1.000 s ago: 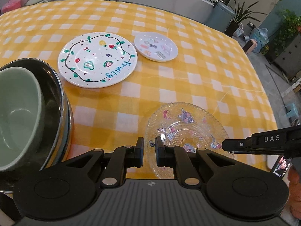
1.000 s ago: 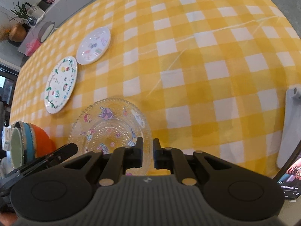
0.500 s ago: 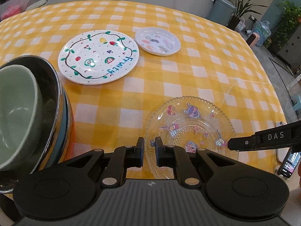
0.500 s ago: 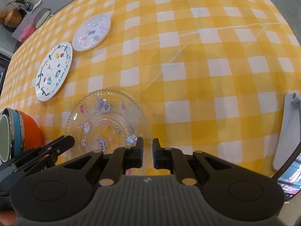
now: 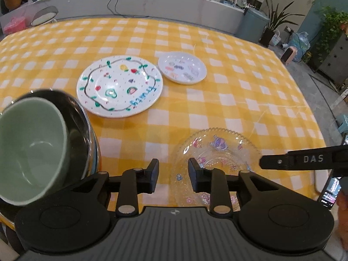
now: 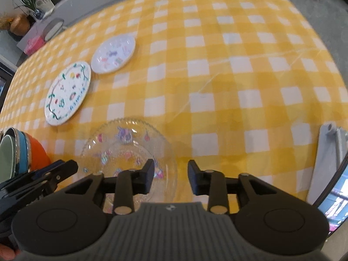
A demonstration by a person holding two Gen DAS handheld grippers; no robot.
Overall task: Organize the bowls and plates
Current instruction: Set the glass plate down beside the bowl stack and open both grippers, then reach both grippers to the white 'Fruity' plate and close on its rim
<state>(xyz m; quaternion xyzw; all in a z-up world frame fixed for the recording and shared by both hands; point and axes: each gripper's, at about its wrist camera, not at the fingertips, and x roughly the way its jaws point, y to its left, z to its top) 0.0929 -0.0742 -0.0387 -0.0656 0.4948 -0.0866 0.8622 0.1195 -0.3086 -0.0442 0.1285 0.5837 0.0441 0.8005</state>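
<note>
A clear glass plate [image 5: 217,150] [image 6: 128,145] with cartoon prints lies on the yellow checked tablecloth near the front edge. My left gripper [image 5: 173,171] hovers over its left rim and my right gripper [image 6: 171,171] over its right rim. The jaws of both are opening, and no pad presses on the plate. A large white fruit-pattern plate [image 5: 119,86] [image 6: 67,93] and a small white plate [image 5: 182,67] [image 6: 113,54] lie farther back. At the left stands a nest of bowls: a green bowl [image 5: 30,143] inside a steel bowl [image 5: 80,117], above blue and orange bowls [image 6: 37,152].
A phone [image 5: 330,189] on a grey stand [image 6: 330,152] sits at the table's front right corner. Behind the table's far edge runs a grey counter [image 5: 152,2]. To the right, beyond the table, are plants and floor.
Both grippers' jaws were shut and now stand apart. The right gripper has shifted a little, so the glass plate's right rim now shows in its gap.
</note>
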